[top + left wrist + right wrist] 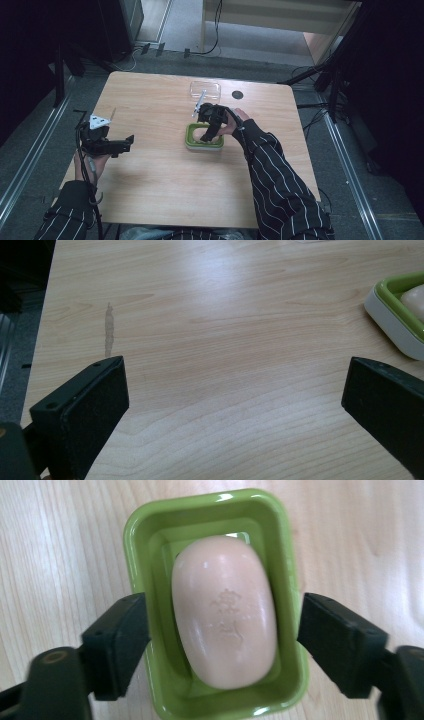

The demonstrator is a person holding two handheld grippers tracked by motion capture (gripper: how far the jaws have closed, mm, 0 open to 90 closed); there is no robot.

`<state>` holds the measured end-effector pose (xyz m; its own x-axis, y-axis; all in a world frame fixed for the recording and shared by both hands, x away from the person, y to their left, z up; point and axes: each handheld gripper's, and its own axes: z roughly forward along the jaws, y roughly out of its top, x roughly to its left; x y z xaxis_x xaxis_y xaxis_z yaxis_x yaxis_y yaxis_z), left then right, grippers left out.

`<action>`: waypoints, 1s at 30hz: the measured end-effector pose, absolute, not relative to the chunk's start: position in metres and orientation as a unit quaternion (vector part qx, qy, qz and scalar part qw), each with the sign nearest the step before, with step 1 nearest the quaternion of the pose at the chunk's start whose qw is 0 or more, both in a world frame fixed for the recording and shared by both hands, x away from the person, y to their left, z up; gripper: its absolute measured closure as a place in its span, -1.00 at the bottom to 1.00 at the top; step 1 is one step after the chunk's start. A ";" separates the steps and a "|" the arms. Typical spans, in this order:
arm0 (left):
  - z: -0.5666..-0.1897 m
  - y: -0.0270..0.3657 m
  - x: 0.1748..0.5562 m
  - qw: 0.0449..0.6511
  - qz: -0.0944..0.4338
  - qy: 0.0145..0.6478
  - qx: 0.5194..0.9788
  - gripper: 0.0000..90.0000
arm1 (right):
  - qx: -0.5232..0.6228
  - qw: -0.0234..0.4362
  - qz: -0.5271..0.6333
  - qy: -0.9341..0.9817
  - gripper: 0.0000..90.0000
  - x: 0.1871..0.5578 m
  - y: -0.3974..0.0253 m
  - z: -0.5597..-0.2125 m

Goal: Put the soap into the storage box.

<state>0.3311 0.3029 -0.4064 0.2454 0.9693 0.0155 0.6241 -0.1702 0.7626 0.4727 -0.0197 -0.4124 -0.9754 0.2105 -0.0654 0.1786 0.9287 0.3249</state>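
The right gripper [224,630] is hanging over the green soap dish [137,545] near the table's [150,195] middle, jaws spread either side of the one pink soap bar [225,615], probably lining up to lift it. The left gripper [235,410] is idling near the left edge, released and empty. One clear lid [205,89] is lying by the far edge.

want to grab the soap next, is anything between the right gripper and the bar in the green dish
Nothing visible does. The right gripper hangs open over the green soap dish, its jaws standing wide of the soap bar on either side. The bar's top is bare. The clear lid lies apart, farther back on the table.
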 end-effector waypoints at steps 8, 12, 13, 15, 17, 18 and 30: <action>-0.406 0.302 0.331 0.327 0.264 0.554 0.719 -1.00 | 0.172 0.053 0.210 0.961 -0.75 0.469 -0.047 -0.395; -0.406 0.302 0.331 0.328 0.264 0.554 0.718 -1.00 | 0.204 0.066 0.219 0.952 -0.77 0.466 -0.061 -0.393; -0.406 0.302 0.331 0.328 0.264 0.554 0.718 -1.00 | 0.219 0.070 0.219 0.948 -0.78 0.466 -0.065 -0.393; -0.406 0.302 0.331 0.327 0.264 0.554 0.718 -1.00 | 0.239 0.081 0.224 0.941 -0.78 0.464 -0.074 -0.393; -0.406 0.303 0.331 0.327 0.264 0.555 0.718 -1.00 | 0.257 0.090 0.228 0.935 -0.80 0.460 -0.082 -0.394; -0.406 0.303 0.331 0.327 0.264 0.555 0.718 -1.00 | 0.265 0.099 0.230 0.931 -0.80 0.459 -0.086 -0.393; -0.406 0.302 0.331 0.327 0.265 0.554 0.718 -1.00 | 0.363 0.149 0.268 0.880 -0.81 0.429 -0.137 -0.385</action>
<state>0.3306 0.3022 -0.4062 0.2452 0.9693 0.0188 0.6230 -0.1724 0.7629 0.4291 -0.1371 -0.3846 -0.6925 0.7182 -0.0682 0.5587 0.5938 0.5790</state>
